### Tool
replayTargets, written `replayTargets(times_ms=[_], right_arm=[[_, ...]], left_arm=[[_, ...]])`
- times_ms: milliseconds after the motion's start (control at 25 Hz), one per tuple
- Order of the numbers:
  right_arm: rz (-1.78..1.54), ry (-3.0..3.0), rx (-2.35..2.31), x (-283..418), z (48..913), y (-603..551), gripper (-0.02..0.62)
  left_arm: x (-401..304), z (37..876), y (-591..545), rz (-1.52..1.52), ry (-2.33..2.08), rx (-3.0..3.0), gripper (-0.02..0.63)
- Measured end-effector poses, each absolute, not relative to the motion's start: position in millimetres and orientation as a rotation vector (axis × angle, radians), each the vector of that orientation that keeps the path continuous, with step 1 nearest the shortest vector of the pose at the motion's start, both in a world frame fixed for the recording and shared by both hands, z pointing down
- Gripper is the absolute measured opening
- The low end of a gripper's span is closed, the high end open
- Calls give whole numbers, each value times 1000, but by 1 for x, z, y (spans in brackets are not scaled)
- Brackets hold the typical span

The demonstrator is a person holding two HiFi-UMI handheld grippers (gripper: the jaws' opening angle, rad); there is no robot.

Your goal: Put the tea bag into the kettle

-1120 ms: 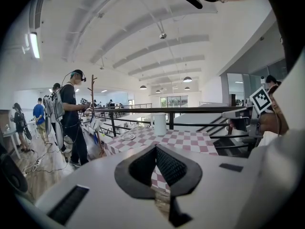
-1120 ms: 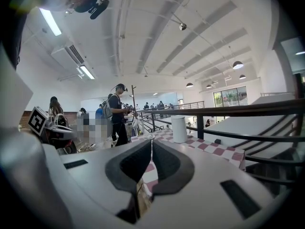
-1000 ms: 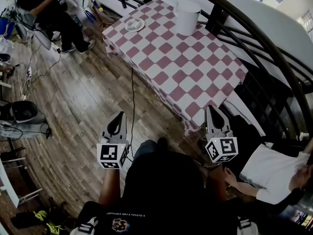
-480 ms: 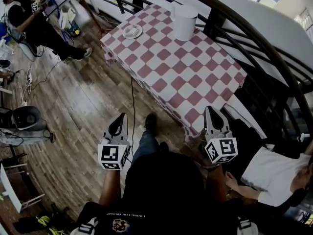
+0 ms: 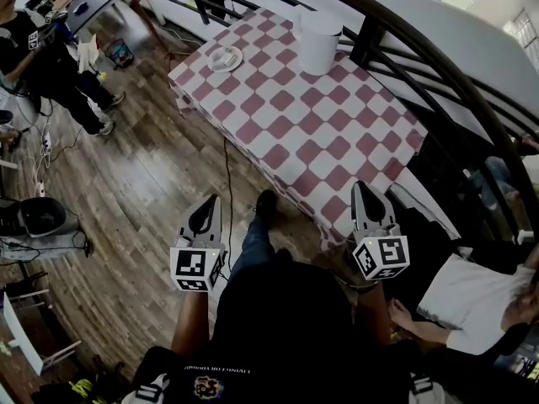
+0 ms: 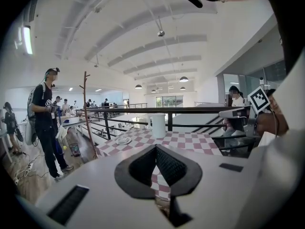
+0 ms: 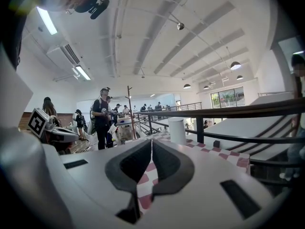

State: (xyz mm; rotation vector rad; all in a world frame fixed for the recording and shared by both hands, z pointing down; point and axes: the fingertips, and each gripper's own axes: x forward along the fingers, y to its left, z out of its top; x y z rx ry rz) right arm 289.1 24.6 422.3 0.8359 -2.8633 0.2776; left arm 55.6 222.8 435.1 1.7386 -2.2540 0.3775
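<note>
Change: desk [image 5: 303,133] nearer than a second ago; approach under way.
Left hand-held gripper [image 5: 205,202], right hand-held gripper [image 5: 363,188]: both closed, empty.
Kettle [image 5: 320,39] at 12 o'clock.
Saucer [image 5: 226,58] at 11 o'clock; tea bag likely on it, too small to confirm.
Nothing reached yet.

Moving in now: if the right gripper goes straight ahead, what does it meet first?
Probably the checkered table: its near corner lies just ahead of the right gripper. Height is unclear, so it might pass above.
</note>
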Motion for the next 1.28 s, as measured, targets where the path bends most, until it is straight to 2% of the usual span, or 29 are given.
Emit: replayTargets(times_ms=[1280], right_arm=[[251,-2770,973,186,412,-65,18]], left_arm=[[-63,438,99,362,-2109,1881,8]])
